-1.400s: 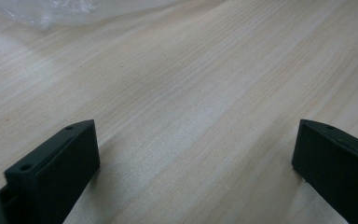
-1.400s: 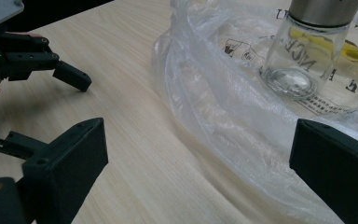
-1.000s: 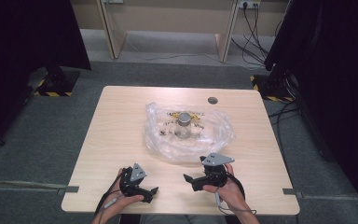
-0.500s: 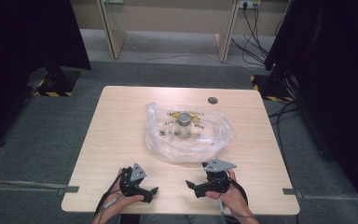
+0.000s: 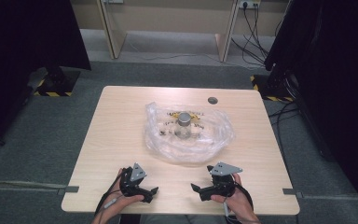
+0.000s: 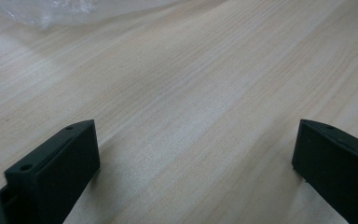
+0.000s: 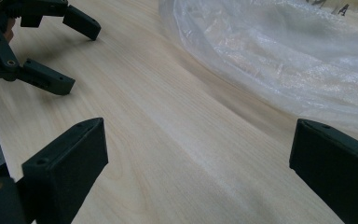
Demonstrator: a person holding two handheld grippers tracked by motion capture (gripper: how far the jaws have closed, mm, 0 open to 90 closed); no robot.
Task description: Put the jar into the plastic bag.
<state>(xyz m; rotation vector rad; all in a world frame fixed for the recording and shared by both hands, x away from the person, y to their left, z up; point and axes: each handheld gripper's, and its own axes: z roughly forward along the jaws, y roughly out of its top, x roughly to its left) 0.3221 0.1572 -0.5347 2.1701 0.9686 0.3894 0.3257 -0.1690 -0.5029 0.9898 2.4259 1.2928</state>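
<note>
1. Table point(image 5: 121, 112): light wood, with both grippers resting at its near edge.
2. Clear plastic bag point(image 5: 214, 137) lies crumpled at table centre, wider side to side, ahead of both grippers and apart from them.
3. Small jar point(image 5: 184, 125) with a grey lid sits inside the bag, upright (label too small to read).
4. Right gripper point(image 5: 196, 189): jaws wide, nothing between them, pointing across toward the left one; the bag's near fold lies just ahead of it, so it is the nearer.
5. Left gripper point(image 5: 151, 193): jaws wide apart, empty, bag edge farther off.
</note>
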